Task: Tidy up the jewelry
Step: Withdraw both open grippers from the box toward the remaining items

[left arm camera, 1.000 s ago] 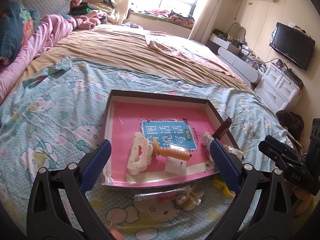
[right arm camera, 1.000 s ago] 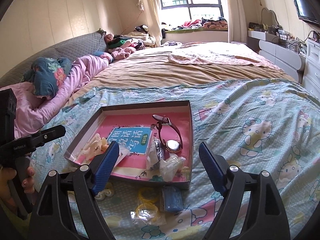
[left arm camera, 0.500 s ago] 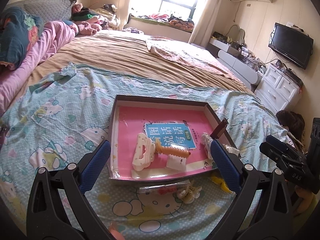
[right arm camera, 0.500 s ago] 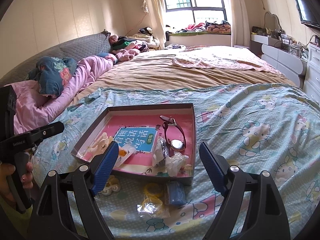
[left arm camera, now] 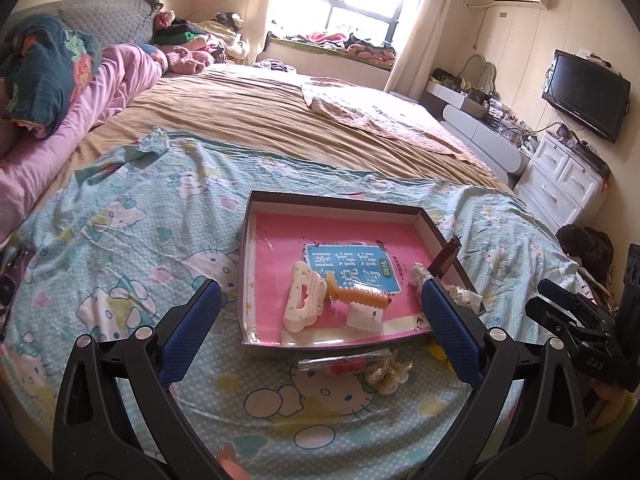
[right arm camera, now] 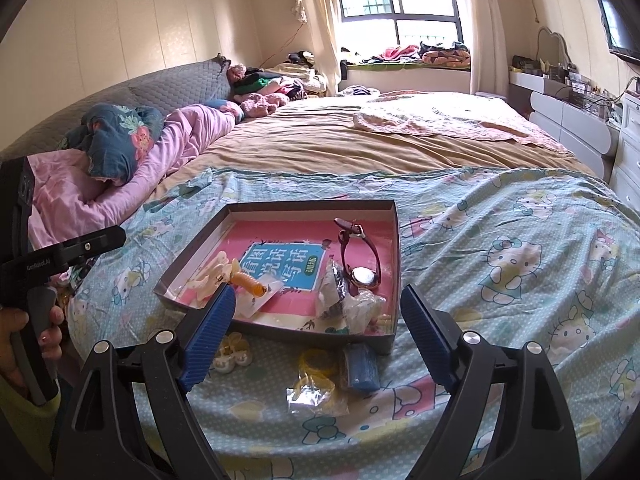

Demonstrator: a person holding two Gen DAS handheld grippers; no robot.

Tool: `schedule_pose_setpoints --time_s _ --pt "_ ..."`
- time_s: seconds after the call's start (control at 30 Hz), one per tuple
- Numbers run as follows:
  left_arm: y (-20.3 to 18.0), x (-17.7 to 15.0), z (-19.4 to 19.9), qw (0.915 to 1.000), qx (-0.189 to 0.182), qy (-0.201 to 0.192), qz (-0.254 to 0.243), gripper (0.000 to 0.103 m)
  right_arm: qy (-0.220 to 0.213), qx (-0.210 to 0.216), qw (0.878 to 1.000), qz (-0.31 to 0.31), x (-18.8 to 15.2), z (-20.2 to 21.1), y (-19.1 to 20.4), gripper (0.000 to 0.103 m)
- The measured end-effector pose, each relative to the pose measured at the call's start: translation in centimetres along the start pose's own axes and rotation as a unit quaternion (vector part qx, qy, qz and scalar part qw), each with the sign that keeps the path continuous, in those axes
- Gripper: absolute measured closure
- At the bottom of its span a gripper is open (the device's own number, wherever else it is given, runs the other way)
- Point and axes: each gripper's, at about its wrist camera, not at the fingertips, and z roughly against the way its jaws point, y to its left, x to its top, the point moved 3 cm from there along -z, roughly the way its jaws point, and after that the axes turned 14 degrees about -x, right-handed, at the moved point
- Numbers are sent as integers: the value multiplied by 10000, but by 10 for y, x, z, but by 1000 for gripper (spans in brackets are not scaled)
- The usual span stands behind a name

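Note:
A shallow dark box (left arm camera: 334, 200) (right arm camera: 394, 264) with a pink book in it lies on the bed. Inside are a white claw clip (left arm camera: 303, 297), an orange spiral clip (left arm camera: 360, 295), a maroon wristwatch (right arm camera: 362, 264) and small clear bags (right arm camera: 356, 306). In front of the box on the bedspread lie a bagged red item (left arm camera: 346, 365), a pearl clip (left arm camera: 386, 374) (right arm camera: 234, 356), yellow rings in a bag (right arm camera: 316, 376) and a blue piece (right arm camera: 362, 368). My left gripper (left arm camera: 320, 328) and right gripper (right arm camera: 316, 332) are open and empty, held above the near items.
The Hello Kitty bedspread (left arm camera: 120, 248) covers the near bed, with a tan sheet (left arm camera: 260, 120) behind. Pink bedding and pillows (left arm camera: 60, 100) lie at the left. White drawers (left arm camera: 560, 184) and a TV (left arm camera: 584, 92) stand at the right.
Both grippers have drawn back and risen a little from the box, so more bedspread and the loose items in front show. Both stay open.

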Motion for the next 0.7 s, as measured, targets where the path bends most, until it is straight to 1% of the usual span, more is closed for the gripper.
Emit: schedule_pose_setpoints --time_s 0.27,0.7 --pt "-3 -6 5 10000 42 37 -55 10 41 82 9999 84 -7 8 4 19" --pt "-10 -20 5 9996 121 190 -196 10 253 236 9991 245 -26 11 15 19"
